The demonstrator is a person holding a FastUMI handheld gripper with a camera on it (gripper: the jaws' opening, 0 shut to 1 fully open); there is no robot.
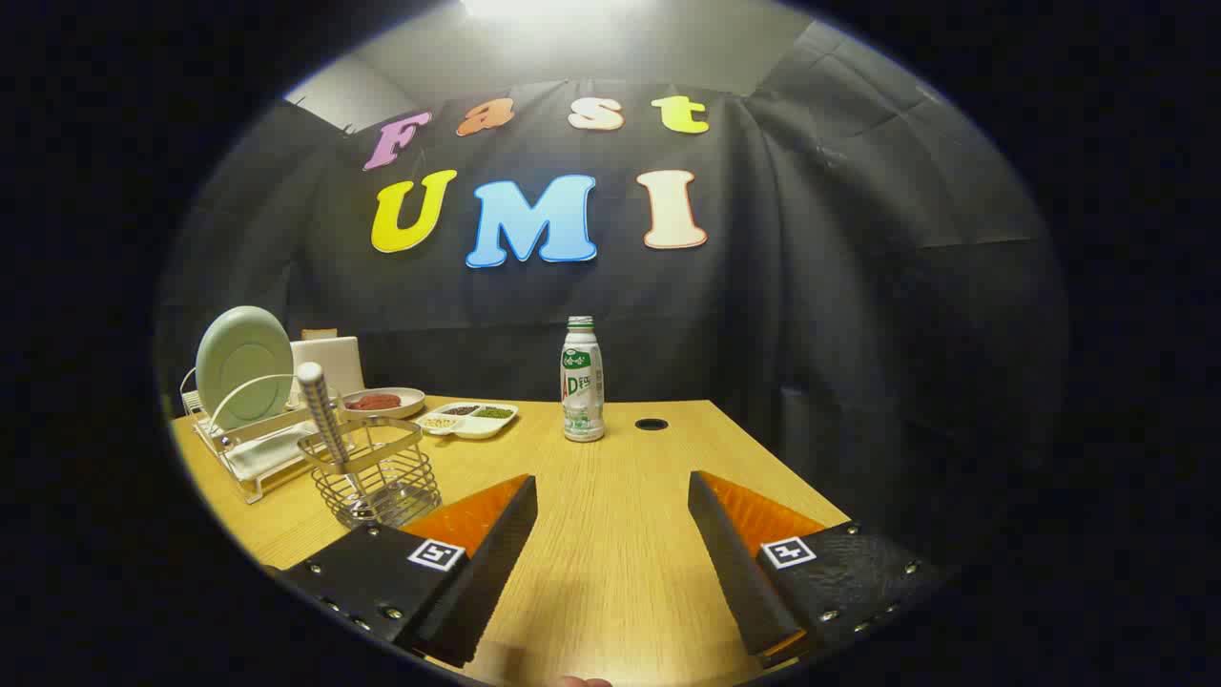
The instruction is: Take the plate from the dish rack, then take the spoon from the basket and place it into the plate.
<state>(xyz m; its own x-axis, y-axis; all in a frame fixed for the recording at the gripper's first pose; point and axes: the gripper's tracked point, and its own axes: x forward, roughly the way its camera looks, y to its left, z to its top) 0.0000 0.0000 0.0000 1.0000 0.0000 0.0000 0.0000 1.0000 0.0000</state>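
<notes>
The plate (243, 367) stands upright in the rack (250, 444) at the tabletop's (610, 534) far left. Just in front, the spoon (322, 415) leans handle-up in the wire basket (377, 482). The tongs (612, 506) hover level above the wood, spread wide with nothing between them, pointing at a bottle (582, 382) beyond; its label print is too small to read. Behind the basket sit a bowl (385, 403) and a divided tray (469, 418).
</notes>
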